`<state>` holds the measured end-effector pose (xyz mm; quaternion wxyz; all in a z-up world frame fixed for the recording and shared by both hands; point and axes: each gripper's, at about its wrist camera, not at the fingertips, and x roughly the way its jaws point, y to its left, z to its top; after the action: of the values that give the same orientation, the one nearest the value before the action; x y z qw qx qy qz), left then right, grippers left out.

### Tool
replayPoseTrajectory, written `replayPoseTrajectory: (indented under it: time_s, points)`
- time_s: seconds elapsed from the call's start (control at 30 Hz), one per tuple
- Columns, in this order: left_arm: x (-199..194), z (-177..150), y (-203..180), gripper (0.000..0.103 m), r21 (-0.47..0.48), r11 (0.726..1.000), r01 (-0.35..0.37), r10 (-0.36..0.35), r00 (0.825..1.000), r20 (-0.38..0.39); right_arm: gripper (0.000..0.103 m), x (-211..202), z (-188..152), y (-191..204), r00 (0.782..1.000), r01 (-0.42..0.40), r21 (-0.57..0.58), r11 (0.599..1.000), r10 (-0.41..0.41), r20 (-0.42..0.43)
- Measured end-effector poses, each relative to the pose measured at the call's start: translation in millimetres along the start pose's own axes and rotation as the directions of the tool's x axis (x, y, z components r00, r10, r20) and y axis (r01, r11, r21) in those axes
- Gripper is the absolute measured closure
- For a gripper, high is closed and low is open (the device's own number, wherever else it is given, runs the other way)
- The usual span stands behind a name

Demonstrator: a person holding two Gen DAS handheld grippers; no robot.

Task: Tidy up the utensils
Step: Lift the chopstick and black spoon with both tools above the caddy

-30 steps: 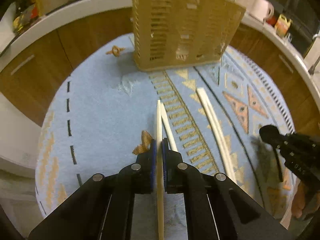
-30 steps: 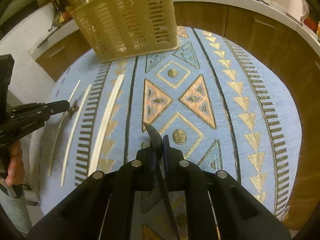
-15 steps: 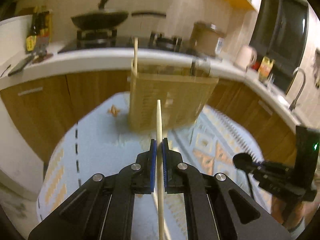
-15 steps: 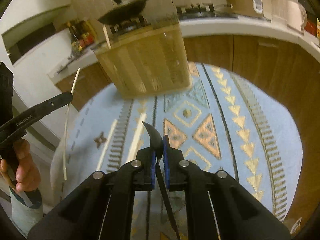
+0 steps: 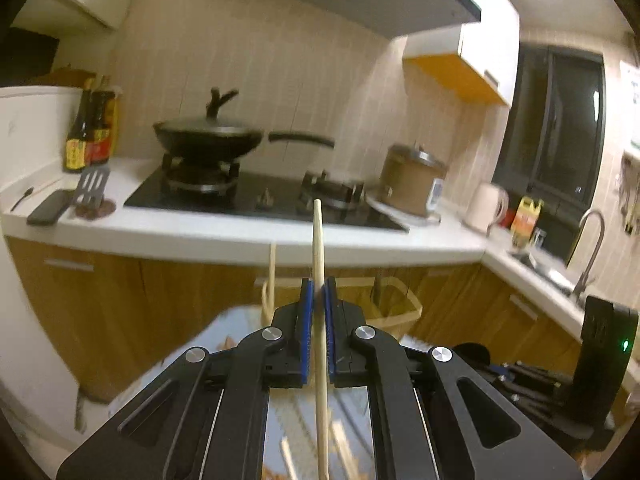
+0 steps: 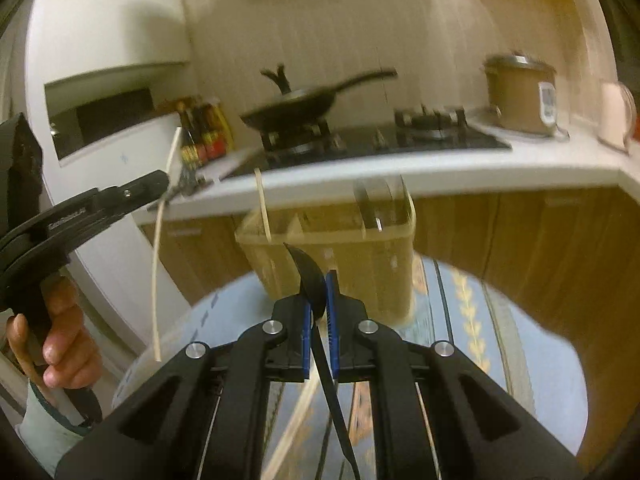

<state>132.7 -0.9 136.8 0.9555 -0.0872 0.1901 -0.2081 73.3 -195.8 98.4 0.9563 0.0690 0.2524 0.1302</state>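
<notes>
A white counter [image 5: 240, 236] runs along the back over brown cabinet doors [image 5: 132, 304], carrying a black hob [image 5: 256, 200] with a dark pan [image 5: 208, 140] on its left burner. A brown pot [image 5: 412, 184] stands to the right of the hob and dark sauce bottles [image 5: 88, 128] to its left. Below, a round table wears a blue cloth with gold triangles [image 6: 472, 320]. On its far side stands a tan slatted basket [image 6: 332, 264], with 1 pale stick [image 6: 262, 208] poking up from its left part.

The left gripper [image 5: 318, 296] has its blue pads pressed together on a pale chopstick [image 5: 318, 248], which runs up past the fingertips and back down between the arms. From the right wrist the same chopstick shows hanging clear of the table beside a hand [image 6: 60, 340] on the grip. The right gripper [image 6: 320, 296] is clamped on a black spoon [image 6: 310, 276], bowl forward in front of the basket. More pale sticks lie blurred on the cloth under both grippers.
</notes>
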Motion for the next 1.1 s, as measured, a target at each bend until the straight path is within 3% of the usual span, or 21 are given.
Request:
replayPoseTrajectory:
  time_s: [0.23, 0.33, 0.53, 0.9, 1.1]
  points:
    - [20.6, 41.6, -3.2, 0.099, 0.000, 1.000, -0.003, 0.003, 0.992, 0.125, 0.098, 21.1, 56.3, -18.9, 0.985, -0.127, 0.037, 0.991, 0.122, 0.118]
    - [34.6, 55.6, -1.6, 0.099, 0.004, 1.000, -0.027, 0.026, 0.988, 0.154, 0.098, 32.2, 78.3, -35.3, 0.970, -0.183, 0.068, 0.981, 0.169, 0.173]
    - [66.6, 68.4, 13.8, 0.099, -0.029, 1.000, 0.004, 0.002, 0.984, 0.179, 0.098, 62.4, 109.5, -57.4, 0.942, -0.263, 0.078, 0.962, 0.238, 0.237]
    - [119.8, 59.0, 42.3, 0.099, -0.106, 0.994, 0.016, 0.005, 0.981, 0.194, 0.098, 112.0, 104.9, -74.0, 0.937, -0.287, 0.024, 0.958, 0.276, 0.213]
    - [127.4, 50.2, 37.2, 0.099, -0.084, 0.996, -0.041, 0.059, 0.974, 0.218, 0.098, 118.2, 96.9, -78.2, 0.936, -0.288, 0.019, 0.958, 0.277, 0.217]
